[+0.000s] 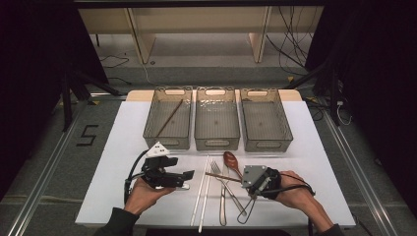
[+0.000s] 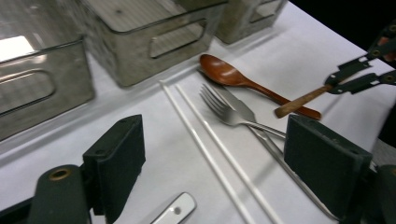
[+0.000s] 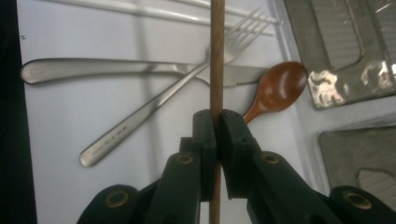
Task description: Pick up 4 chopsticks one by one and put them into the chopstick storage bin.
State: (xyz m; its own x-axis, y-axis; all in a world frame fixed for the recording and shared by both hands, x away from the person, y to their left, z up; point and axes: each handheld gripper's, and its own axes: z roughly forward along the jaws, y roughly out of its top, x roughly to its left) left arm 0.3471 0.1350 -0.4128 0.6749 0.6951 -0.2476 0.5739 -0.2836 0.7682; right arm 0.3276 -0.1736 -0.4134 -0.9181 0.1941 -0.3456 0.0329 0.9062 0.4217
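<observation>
1. A white table mat (image 1: 123, 147) covers the work surface, and everything else lies on it.
2. Three clear bins stand side by side along the mat's far edge: the left bin (image 1: 167, 140), the middle bin (image 1: 217, 140) and the right bin (image 1: 266, 142). A brown chopstick (image 1: 169, 118) lies slantwise inside the left bin.
3. The left gripper (image 1: 189, 178) is held in the person's left hand (image 1: 142, 194) at the near left of the mat. Its jaws stand wide apart with nothing between them, as the left gripper view shows.
4. The right gripper (image 1: 242, 181) is held in the right hand (image 1: 295, 196) at the near right. Its jaws are clamped tight on a wooden chopstick (image 3: 216, 56), which runs straight through the pads in the right gripper view.
5. In the high view that wooden chopstick (image 1: 221, 177) sticks out leftwards from the jaws, above the cutlery.
6. Two white chopsticks (image 1: 202, 194) lie side by side between the two grippers.
7. Just right of them a knife (image 1: 223, 206) and a fork (image 1: 227, 189) lie crossed.
8. A brown wooden spoon (image 1: 231, 161) lies just beyond them, bowl toward the bins.
</observation>
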